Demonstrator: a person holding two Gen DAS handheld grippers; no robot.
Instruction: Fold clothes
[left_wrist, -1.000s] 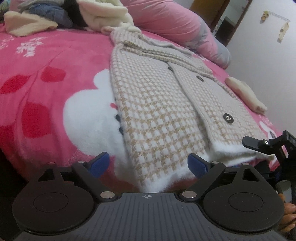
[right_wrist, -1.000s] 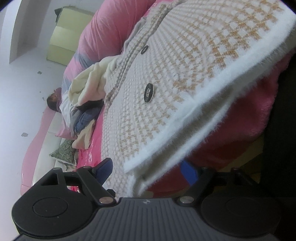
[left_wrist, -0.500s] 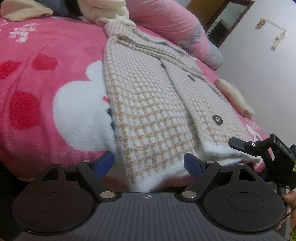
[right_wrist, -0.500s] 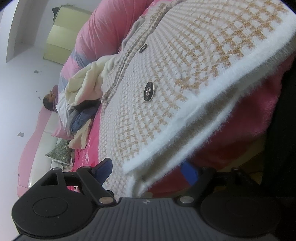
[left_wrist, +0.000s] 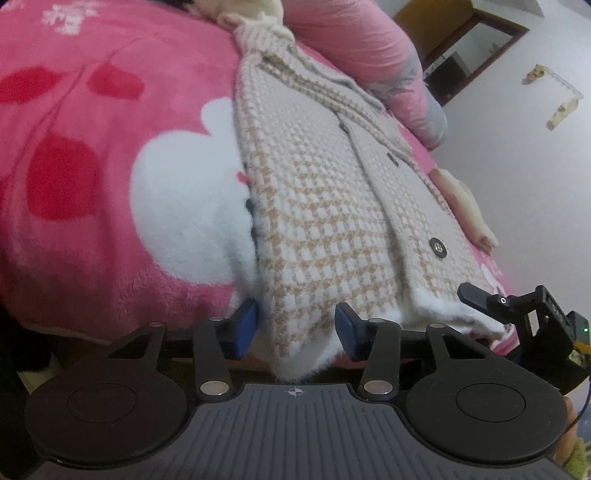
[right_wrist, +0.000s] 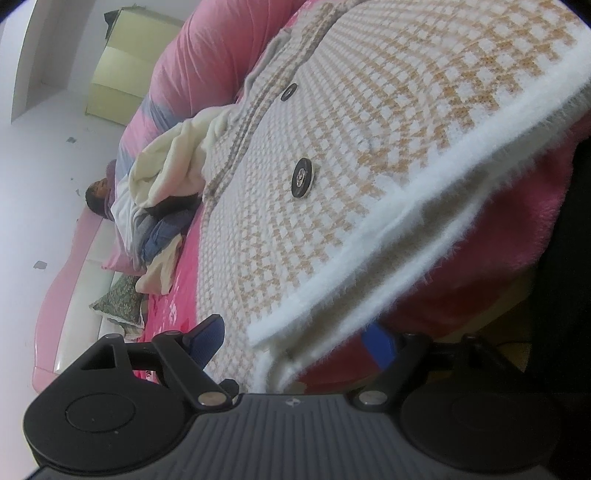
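Left wrist: left gripper straddles cardigan hem, unclosed.

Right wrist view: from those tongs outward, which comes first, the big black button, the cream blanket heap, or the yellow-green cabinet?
1. Big black button, centre, on the checked cardigan between the right tongs.
2. Cream blanket heap, left, up the bed.
3. Yellow-green cabinet, top left, against the wall.

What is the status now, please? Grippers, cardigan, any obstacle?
Left gripper open, hem between its fingers. Right gripper open at the hem too. Cardigan flat on the bed, not yet folded. Nothing in the way.
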